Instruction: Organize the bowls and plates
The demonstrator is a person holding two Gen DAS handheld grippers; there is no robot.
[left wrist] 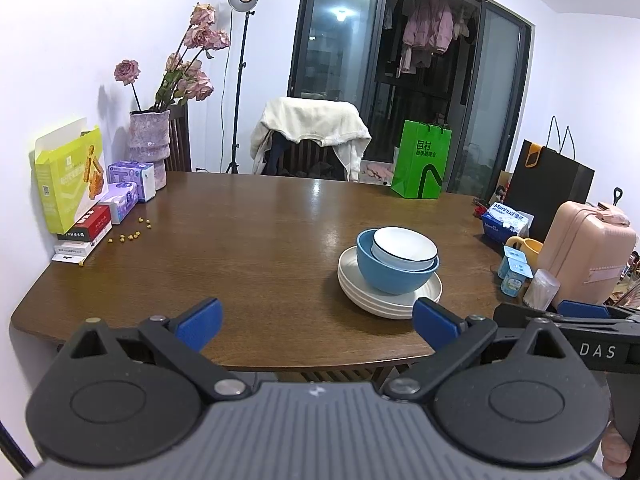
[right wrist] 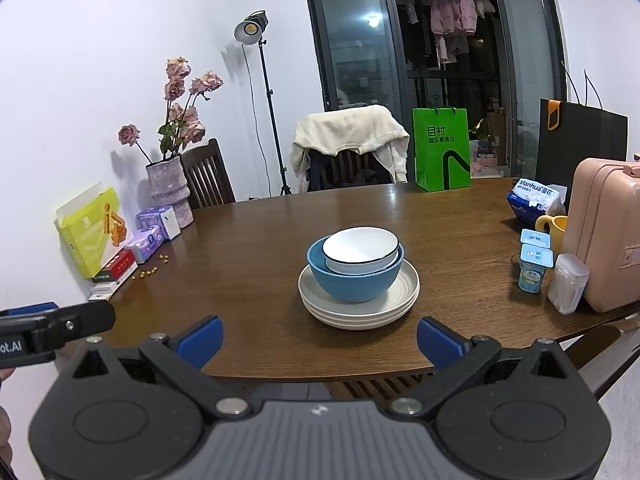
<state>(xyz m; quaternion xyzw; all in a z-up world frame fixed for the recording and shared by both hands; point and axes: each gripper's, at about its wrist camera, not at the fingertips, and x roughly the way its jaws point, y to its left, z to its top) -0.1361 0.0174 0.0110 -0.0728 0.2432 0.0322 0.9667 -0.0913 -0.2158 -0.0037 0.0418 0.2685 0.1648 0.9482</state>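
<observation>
A white bowl point(right wrist: 359, 250) with a thin dark rim is nested, slightly tilted, inside a larger matte blue bowl point(right wrist: 354, 280), and both are carried by a stack of cream plates point(right wrist: 360, 312) with raised rims. The stack is set on the glossy brown wooden table point(right wrist: 460, 256), near its front edge and well apart from both grippers. In the right wrist view, the stack is seen just beyond and between the blue-padded fingers of the right gripper point(right wrist: 319, 338), whose jaws are spread wide with nothing between them. In the left wrist view, the white bowl point(left wrist: 404, 249), blue bowl point(left wrist: 394, 276) and plates point(left wrist: 390, 302) are found ahead and toward the right finger of the left gripper point(left wrist: 318, 324), which is likewise spread wide and empty above the table point(left wrist: 240, 248) edge.

To the right of the stack, small yoghurt pots point(right wrist: 534, 264), a clear ribbed container point(right wrist: 568, 289), a yellow mug point(right wrist: 554, 226) and a smooth pink suitcase point(right wrist: 606, 232) are grouped. A green paper bag point(right wrist: 442, 148) is stood at the far edge. On the left, a yellow-green carton point(right wrist: 94, 230), tissue packs point(right wrist: 154, 230) and a rough pink vase point(right wrist: 170, 192) holding dried roses are lined against the wall, with small yellow pellets point(right wrist: 150, 270) scattered beside them.
</observation>
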